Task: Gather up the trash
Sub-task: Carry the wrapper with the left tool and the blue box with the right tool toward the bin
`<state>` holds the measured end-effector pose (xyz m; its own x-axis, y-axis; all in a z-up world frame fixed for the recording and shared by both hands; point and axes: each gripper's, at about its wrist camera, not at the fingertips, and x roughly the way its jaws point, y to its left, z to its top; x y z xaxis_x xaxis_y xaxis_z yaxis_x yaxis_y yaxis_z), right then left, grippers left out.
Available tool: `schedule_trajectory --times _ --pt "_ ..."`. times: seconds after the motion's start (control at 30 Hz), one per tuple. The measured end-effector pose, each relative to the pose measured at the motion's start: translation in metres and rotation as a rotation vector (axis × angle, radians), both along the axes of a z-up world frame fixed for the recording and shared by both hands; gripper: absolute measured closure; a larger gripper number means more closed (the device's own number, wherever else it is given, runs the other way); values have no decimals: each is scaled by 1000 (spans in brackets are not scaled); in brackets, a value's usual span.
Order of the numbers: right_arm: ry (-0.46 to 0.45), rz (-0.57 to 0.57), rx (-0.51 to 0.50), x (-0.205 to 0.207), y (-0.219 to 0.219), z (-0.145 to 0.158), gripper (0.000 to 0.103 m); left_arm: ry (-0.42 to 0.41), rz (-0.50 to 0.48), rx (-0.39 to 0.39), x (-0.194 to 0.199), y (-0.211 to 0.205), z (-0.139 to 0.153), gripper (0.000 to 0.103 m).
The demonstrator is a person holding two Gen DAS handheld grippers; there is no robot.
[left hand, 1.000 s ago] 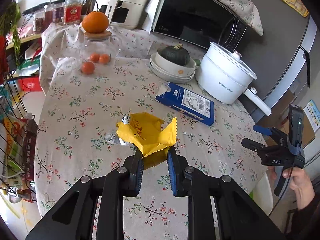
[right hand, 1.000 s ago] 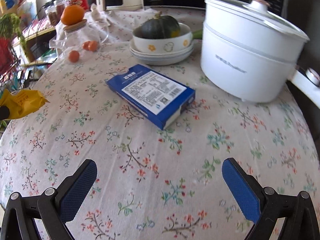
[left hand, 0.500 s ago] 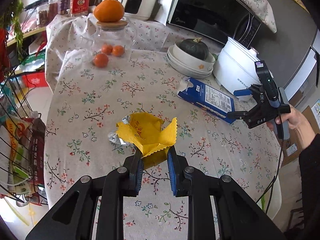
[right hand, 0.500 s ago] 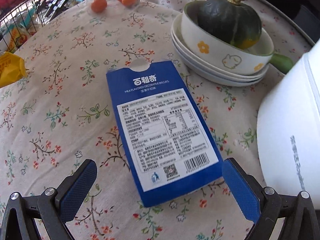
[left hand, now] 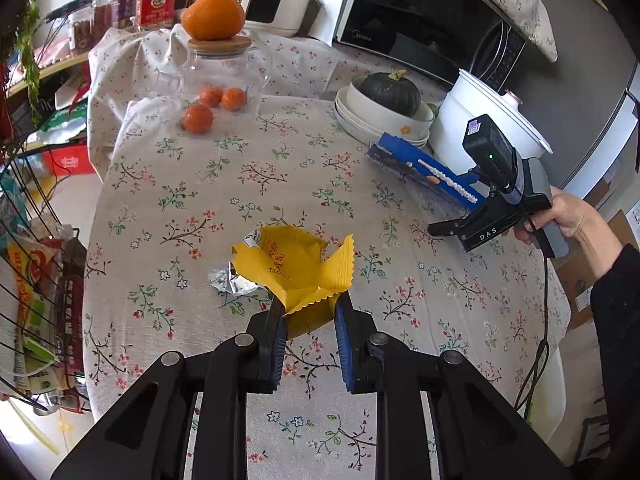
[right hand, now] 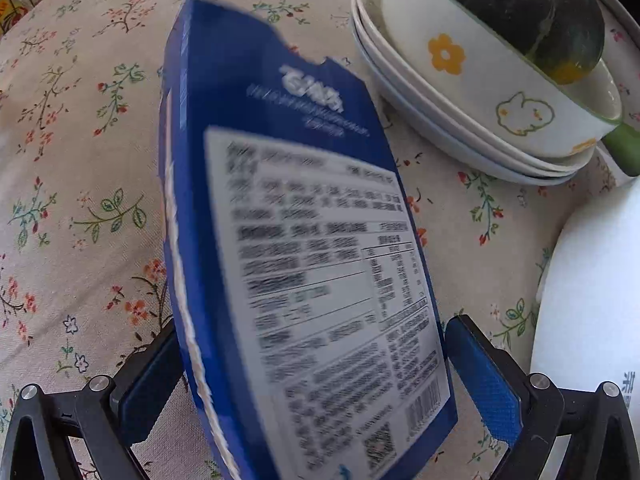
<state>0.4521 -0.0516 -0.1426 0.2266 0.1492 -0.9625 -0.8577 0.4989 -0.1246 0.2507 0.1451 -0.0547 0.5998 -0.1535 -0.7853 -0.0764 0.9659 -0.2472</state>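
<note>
My left gripper is shut on a crumpled yellow snack wrapper and holds it over the floral tablecloth. A bit of silver foil hangs at the wrapper's left. My right gripper has its jaws around the near end of a blue biscuit box. The box is tilted up on its edge and blurred. The left pad touches it; a small gap shows at the right pad. In the left wrist view the right gripper and the box sit at the table's right.
A stack of white bowls with a green squash lies just beyond the box, and a white pot stands at its right. A glass jar with an orange on top, loose oranges, a microwave and a wire basket are in view.
My right gripper has moved forward onto the blue box and narrowed around it; the box has tipped up on its edge. My left gripper still holds the wrapper.
</note>
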Motion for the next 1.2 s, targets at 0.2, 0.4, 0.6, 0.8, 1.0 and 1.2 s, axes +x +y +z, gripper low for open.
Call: schedule_trajectory --times 0.2,0.4,0.6,0.8,1.0,1.2 --pt "49 -85 1 0 2 -1 6 -24 9 -15 -2 0 8 80" --pt "22 -87 -17 -41 12 7 9 -38 4 -31 -8 -2 14 80" --pt "-20 -79 -38 -94 18 28 9 -53 -29 -52 -20 -10 23 80" --pt "-50 -122 -49 -142 11 47 10 -49 -81 -49 -34 -28 23 80" --pt "-76 -199 -48 -191 -34 66 14 -46 -148 -47 -50 -56 25 80" --pt "-95 -360 -46 -209 -75 71 78 -44 -204 -19 -64 -85 24 80"
